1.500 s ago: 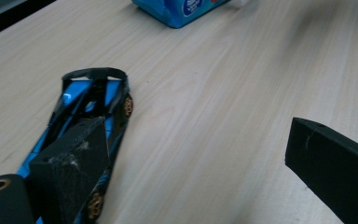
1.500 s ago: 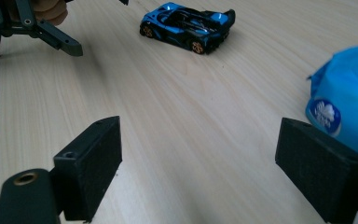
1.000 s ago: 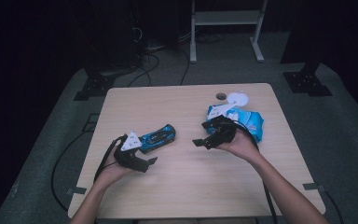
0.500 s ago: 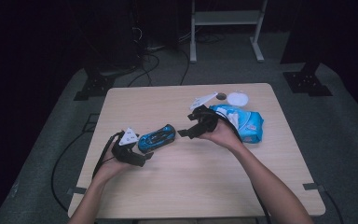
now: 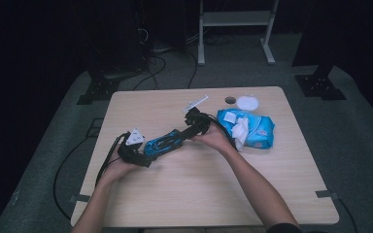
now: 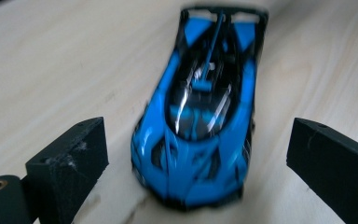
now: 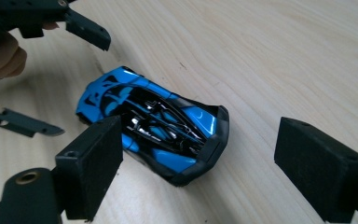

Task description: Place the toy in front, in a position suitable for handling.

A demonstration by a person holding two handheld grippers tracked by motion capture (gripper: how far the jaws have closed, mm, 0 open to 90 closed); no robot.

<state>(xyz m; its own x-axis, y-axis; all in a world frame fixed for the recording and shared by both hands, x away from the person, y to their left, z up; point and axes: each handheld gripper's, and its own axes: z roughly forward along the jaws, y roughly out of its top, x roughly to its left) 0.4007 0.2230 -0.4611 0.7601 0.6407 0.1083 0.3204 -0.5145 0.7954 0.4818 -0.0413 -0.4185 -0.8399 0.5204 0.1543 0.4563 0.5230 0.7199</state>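
Table (image 5: 184,184) | blue car (image 5: 164,142) between left gripper (image 6: 196,163), right gripper (image 7: 198,158); both spread, untouched

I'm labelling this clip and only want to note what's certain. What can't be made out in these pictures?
- Toy car, left gripper view: motion blur smears its surface detail.
- Toy car's underside and wheels: hidden by its own body in both gripper views.
- Print on the wipes pack, high view: too small to read.
- Right gripper: its far jaw is cut off by the frame's edge.

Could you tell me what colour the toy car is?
Bright blue with black trim; the toy car shows best in the left gripper view.
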